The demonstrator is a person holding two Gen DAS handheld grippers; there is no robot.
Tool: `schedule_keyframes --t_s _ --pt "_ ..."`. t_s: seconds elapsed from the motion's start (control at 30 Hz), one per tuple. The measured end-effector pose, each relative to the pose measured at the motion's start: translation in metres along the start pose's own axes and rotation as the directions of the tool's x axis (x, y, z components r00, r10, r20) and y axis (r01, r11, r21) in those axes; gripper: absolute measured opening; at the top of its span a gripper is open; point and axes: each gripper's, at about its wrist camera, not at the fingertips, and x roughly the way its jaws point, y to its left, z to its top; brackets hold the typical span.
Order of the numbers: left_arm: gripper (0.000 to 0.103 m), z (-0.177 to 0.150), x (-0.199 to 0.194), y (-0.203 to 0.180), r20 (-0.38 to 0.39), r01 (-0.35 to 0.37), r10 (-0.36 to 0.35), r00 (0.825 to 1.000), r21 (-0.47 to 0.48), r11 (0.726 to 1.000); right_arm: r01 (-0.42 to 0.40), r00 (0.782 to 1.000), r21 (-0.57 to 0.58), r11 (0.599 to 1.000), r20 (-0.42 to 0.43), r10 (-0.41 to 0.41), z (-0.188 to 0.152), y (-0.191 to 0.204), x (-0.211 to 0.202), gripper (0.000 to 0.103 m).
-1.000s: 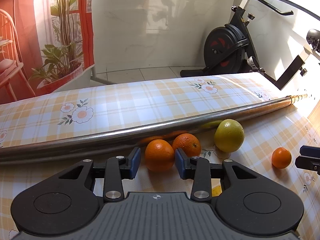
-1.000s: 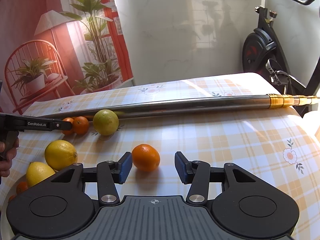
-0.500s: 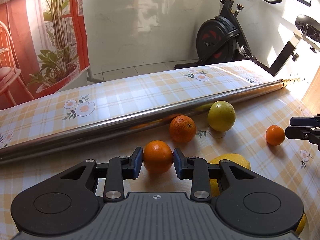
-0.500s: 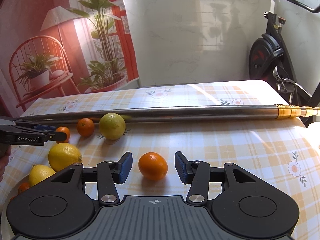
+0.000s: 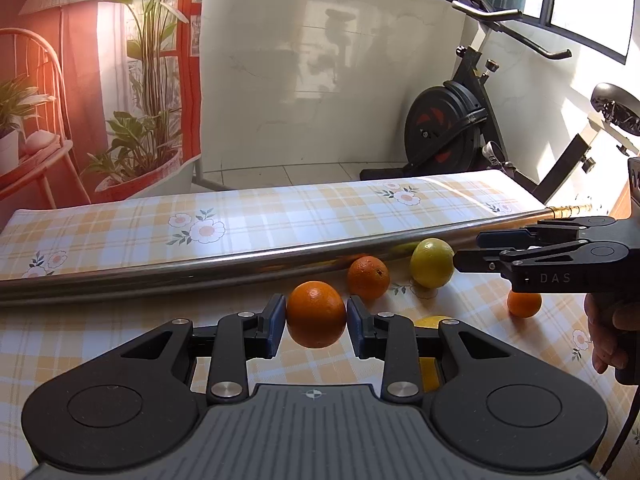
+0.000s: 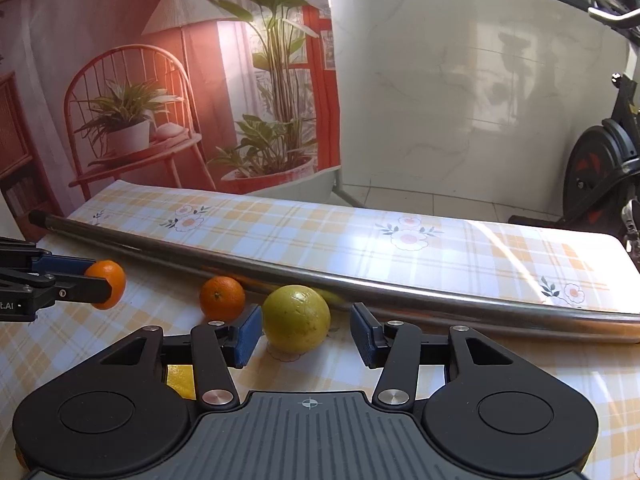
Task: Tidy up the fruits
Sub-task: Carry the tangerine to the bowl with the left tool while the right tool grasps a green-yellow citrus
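My left gripper (image 5: 316, 322) is shut on an orange (image 5: 316, 308), held just above the checked tablecloth (image 5: 120, 240). From the right wrist view that orange (image 6: 110, 284) shows at the far left, pinched between the left gripper's fingertips. My right gripper (image 6: 306, 334) is open, its blue pads on either side of a yellow-green citrus (image 6: 297, 318) that rests on the cloth. In the left wrist view the right gripper (image 5: 467, 251) reaches in from the right, up to that citrus (image 5: 432, 268). A second orange (image 5: 368, 278) sits beside it.
A long metal pole (image 6: 400, 288) lies across the table just behind the fruit. A small orange (image 5: 524, 304) sits below the right gripper, and a lemon (image 5: 434, 322) lies partly hidden under my left gripper. A hand (image 5: 612, 328) holds the right gripper. An exercise bike (image 5: 452, 128) stands beyond.
My left gripper has shut on the orange and lifted it. My right gripper has left the small orange and moved left, and now straddles the yellow-green citrus.
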Motion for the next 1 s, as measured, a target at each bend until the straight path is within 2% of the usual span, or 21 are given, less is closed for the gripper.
schedule_keyframes --t_s 0.13,0.2,0.27,0.37,0.4,0.53,0.8,1.0 --pt "0.035 -0.003 -0.008 -0.001 0.011 0.006 -0.006 1.000 -0.016 1.000 0.025 0.999 -0.035 0.999 -0.040 -0.026 0.004 0.010 0.023 0.049" --pt "0.035 -0.005 -0.012 -0.001 0.016 0.011 -0.011 1.000 -0.028 1.000 0.022 0.999 -0.039 0.999 -0.048 -0.024 0.005 0.011 0.029 0.054" --pt "0.035 -0.007 -0.015 -0.001 0.018 0.012 -0.012 1.000 -0.037 0.999 0.012 0.998 -0.039 0.999 -0.057 -0.014 0.005 0.012 0.034 0.054" --pt "0.035 -0.009 -0.018 -0.001 0.023 0.012 -0.011 1.000 -0.045 0.999 -0.013 0.996 -0.022 1.000 -0.088 0.011 0.006 0.012 0.039 0.049" --pt "0.035 -0.010 -0.019 -0.001 0.024 0.013 -0.012 1.000 -0.050 0.999 -0.020 0.995 -0.020 1.000 -0.098 0.018 0.006 0.012 0.041 0.045" --pt "0.035 -0.013 -0.025 -0.001 0.029 0.014 -0.012 1.000 -0.061 0.998 -0.028 0.995 0.003 1.000 -0.101 0.028 0.003 0.011 0.041 0.043" --pt "0.035 -0.017 -0.043 -0.004 0.043 0.019 -0.016 0.999 -0.073 0.997 -0.050 0.999 0.060 0.997 -0.013 0.051 -0.001 0.004 0.003 0.043" --pt "0.035 -0.020 -0.062 -0.010 0.061 0.032 -0.027 0.998 -0.082 0.996 -0.063 0.997 0.079 0.995 0.051 0.059 -0.010 0.006 -0.044 0.043"
